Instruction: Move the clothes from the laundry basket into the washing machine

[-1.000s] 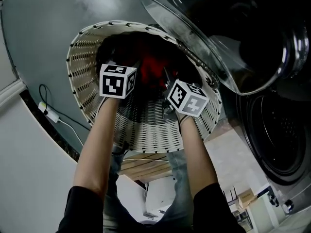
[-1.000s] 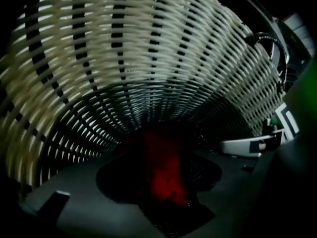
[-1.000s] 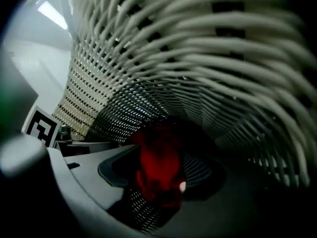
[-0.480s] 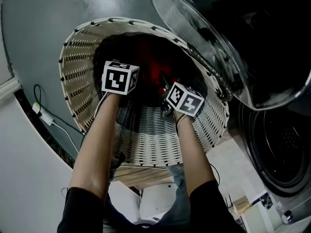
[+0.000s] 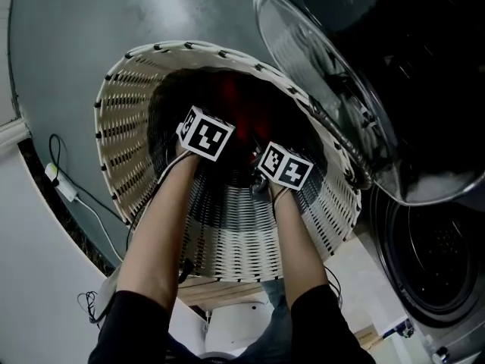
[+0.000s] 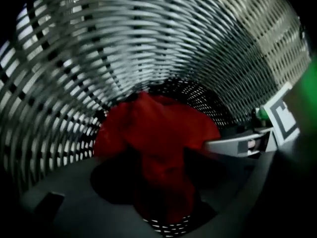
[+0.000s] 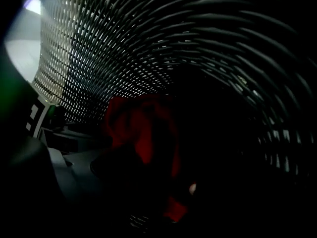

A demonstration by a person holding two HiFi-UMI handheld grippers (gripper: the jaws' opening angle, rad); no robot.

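Jaws on both grippers are spread. The right gripper [image 7: 163, 197] has just opened its jaws wide. The left gripper [image 6: 158, 202] opened and then closed a little. The red cloth [image 6: 158, 133] sits between each pair, not pinched yet. Both grippers have gone deeper into the basket [image 5: 121, 120], in the middle of the head view. The cloth lies at its bottom, so grabbing looks next.
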